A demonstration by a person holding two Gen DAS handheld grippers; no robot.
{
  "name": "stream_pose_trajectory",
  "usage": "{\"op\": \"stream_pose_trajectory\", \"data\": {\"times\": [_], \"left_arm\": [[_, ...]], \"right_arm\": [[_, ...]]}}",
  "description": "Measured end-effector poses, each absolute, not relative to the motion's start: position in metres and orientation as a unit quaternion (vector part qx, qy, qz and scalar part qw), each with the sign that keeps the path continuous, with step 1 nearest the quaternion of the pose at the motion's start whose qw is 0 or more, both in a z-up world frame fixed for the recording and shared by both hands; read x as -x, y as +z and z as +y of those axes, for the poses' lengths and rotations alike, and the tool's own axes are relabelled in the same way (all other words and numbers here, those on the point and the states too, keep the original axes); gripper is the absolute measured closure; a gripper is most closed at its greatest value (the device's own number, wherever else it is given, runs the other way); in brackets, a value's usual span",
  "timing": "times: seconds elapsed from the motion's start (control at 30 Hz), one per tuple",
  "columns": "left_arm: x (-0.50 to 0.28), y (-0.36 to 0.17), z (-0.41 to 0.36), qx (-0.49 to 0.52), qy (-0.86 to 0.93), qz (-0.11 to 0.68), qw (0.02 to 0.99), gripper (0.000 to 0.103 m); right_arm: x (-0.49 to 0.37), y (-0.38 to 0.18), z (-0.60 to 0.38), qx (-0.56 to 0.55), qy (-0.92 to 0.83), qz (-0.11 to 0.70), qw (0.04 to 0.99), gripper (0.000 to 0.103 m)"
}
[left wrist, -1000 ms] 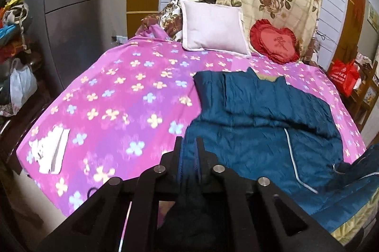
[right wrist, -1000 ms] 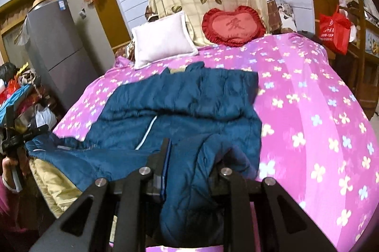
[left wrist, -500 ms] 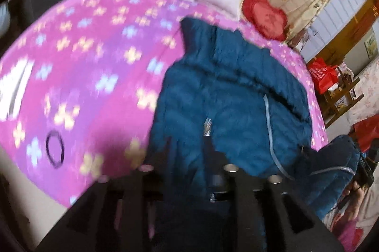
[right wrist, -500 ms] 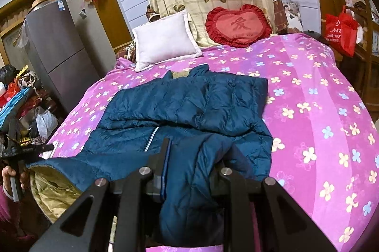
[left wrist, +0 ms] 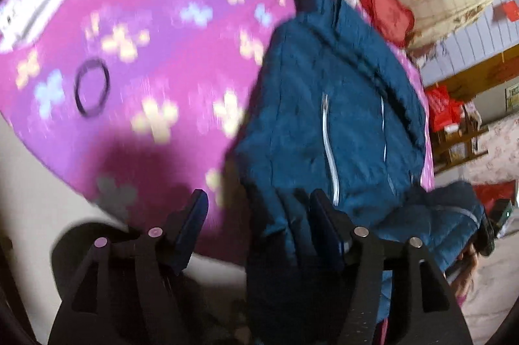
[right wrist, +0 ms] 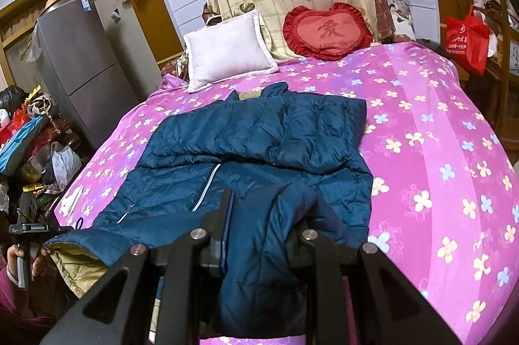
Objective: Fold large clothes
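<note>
My left claw (left wrist: 256, 208) is opening, its fingers spread, with the jacket (left wrist: 327, 124) hem hanging loose between them at lower centre; that view is blurred. My right claw (right wrist: 264, 212) pinches a jacket fold, hiding its tips. The jacket lies mid-frame on the bed (right wrist: 438, 130).

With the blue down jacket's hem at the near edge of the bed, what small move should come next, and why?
Probably draw the left gripper back off the hem. Its jaws are opening, and the blue down jacket fabric lies loosely between them, unpinched. The right gripper is clamped on its hem corner, and the jacket's lower part hangs off the pink floral bedsheet, so the left side likely needs a fresh grip.
</note>
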State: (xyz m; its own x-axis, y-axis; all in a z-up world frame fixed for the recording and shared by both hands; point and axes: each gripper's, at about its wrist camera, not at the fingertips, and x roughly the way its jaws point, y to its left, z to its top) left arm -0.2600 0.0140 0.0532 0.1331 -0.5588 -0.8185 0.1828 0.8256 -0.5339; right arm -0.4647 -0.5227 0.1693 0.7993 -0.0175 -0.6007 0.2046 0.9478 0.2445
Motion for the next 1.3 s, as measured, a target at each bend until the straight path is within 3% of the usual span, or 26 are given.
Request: {"op": "stream_pose_trajectory", "data": {"times": [0.17,0.3,0.33,0.37,0.43,0.53,0.93,1.3], "left_arm": [[0.273,0.041,0.010,0.195,-0.274,0.628,0.702,0.056],[0.283,0.027,-0.002,0.169,-0.270,0.651,0.689,0.056],[0.286,0.026,-0.004,0.160,-0.267,0.651,0.692,0.060],[0.287,0.027,-0.005,0.155,-0.270,0.649,0.694,0.074],[0.290,0.033,-0.010,0.134,-0.282,0.641,0.701,0.089],[0.290,0.062,-0.016,0.094,-0.293,0.605,0.734,0.102],[0.215,0.163,-0.047,0.126,-0.283,0.461,0.832,0.103],[0.113,0.187,-0.135,0.109,-0.232,0.406,0.877,0.103]], "right_arm": [[0.469,0.167,-0.524,-0.154,-0.058,0.314,0.935,0.080],[0.472,0.166,-0.525,-0.160,-0.057,0.313,0.935,0.080],[0.473,0.166,-0.525,-0.160,-0.056,0.312,0.935,0.080],[0.473,0.167,-0.525,-0.160,-0.055,0.312,0.935,0.080],[0.473,0.167,-0.524,-0.157,-0.054,0.314,0.935,0.080],[0.472,0.167,-0.522,-0.152,-0.054,0.317,0.935,0.080],[0.444,0.185,-0.556,-0.168,-0.091,0.293,0.937,0.080],[0.368,0.190,-0.611,-0.174,-0.143,0.296,0.928,0.080]]}}
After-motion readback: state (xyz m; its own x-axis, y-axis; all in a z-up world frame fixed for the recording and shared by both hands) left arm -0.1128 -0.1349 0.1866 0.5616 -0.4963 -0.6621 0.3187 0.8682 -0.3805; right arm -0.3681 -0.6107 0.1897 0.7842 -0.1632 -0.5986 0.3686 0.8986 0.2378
